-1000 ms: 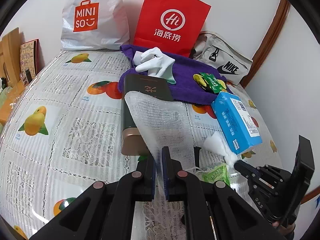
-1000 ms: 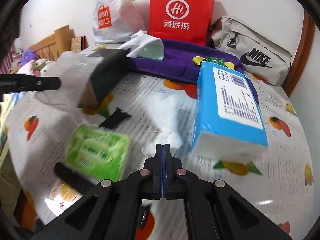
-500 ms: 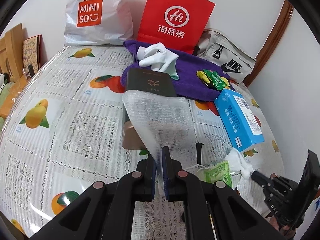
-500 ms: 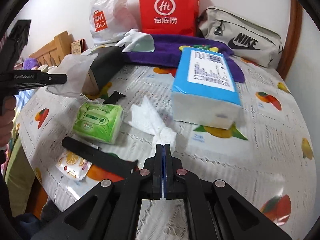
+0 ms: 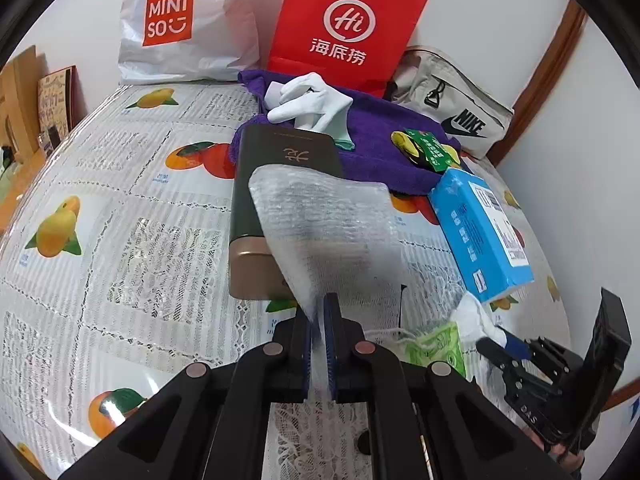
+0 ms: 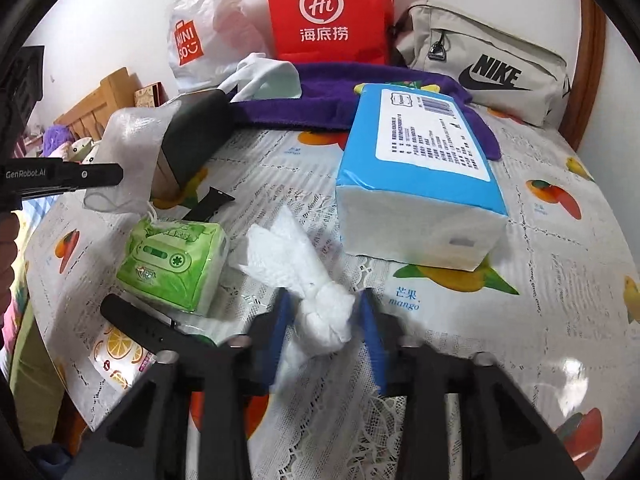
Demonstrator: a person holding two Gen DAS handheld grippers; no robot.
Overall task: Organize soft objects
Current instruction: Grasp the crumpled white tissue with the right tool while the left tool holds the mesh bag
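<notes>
- The left gripper pinches the near edge of a bubble-wrap sheet held above the table, draped before the dark box; it looks light and floppy, so an edge grip suits it
- The right gripper is spread around the crumpled tissue on the tablecloth, beside the green tissue pack; soft, weightless, likely tearable; its knotted end seems best to hold

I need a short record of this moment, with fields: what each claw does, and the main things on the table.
left claw: shut on bubble wrap sheet, held above the table
right claw: open, fingers either side of crumpled white tissue
left of tissue: green tissue pack
behind tissue: blue tissue pack
under the sheet: dark box
surface: fruit-print tablecloth
</notes>
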